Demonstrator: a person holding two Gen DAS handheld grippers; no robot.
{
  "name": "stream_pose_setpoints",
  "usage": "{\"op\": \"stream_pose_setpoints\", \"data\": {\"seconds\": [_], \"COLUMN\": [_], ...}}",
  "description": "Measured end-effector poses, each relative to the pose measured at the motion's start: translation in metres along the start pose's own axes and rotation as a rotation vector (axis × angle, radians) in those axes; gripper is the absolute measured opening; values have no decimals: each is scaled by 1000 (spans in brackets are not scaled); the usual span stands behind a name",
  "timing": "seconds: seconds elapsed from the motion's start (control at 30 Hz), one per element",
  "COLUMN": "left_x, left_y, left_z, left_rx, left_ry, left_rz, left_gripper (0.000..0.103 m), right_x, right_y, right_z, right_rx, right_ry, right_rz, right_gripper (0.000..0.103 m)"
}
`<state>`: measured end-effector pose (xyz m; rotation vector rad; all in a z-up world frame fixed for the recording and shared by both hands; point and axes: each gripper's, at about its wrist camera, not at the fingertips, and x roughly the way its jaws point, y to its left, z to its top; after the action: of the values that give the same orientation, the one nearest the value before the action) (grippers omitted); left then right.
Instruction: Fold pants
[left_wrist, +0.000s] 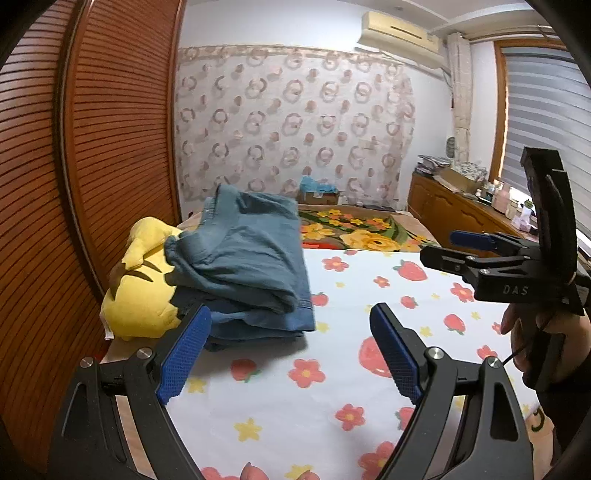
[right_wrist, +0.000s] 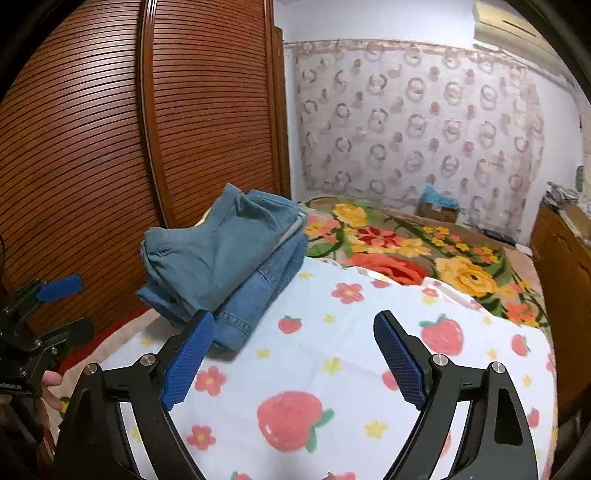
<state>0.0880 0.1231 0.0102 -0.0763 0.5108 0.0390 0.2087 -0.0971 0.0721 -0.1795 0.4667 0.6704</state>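
At the far left edge of the bed, against the slatted brown wooden wardrobe doors (right_wrist: 92, 155), lie the folded blue denim pants (left_wrist: 251, 266). They sit as a compact, layered bundle, a lighter blue piece lying uppermost over a darker denim layer whose stitched hem shows at the near edge; whether this is one garment or two stacked I cannot tell. The bundle leans partly on a yellow plush toy with dark stripes (left_wrist: 140, 295) and partly on the white sheet printed with strawberries and flowers (left_wrist: 332, 369). Beyond it spreads a brown blanket with large yellow and red flowers (right_wrist: 424, 251).

The left gripper (left_wrist: 291, 350) hangs above the sheet just short of the bundle, its blue ribbed fingers spread wide with nothing between them. The right gripper (right_wrist: 295, 354) is likewise spread and empty, near the bundle's hem but apart from it.

By my judgement the folding is finished or nearly so: the cloth is stacked and set aside, and neither tool grips it. What may remain is only squaring up the slightly rumpled top layer.
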Motion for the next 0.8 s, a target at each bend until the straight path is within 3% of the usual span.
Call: {"op": "stream_pose_setpoints", "data": {"seconds": [0.8], "left_x": [-12], "left_y": [-79], "left_z": [-4], "left_rx": [77], "left_ry": [17], "left_rz": [-78], "left_gripper": [88], "right_x": [-126], "right_y": [14], "right_z": [-65], "right_rx": [132], "right_ry": [-75], "right_rz": [-200], "right_gripper": [91]}}
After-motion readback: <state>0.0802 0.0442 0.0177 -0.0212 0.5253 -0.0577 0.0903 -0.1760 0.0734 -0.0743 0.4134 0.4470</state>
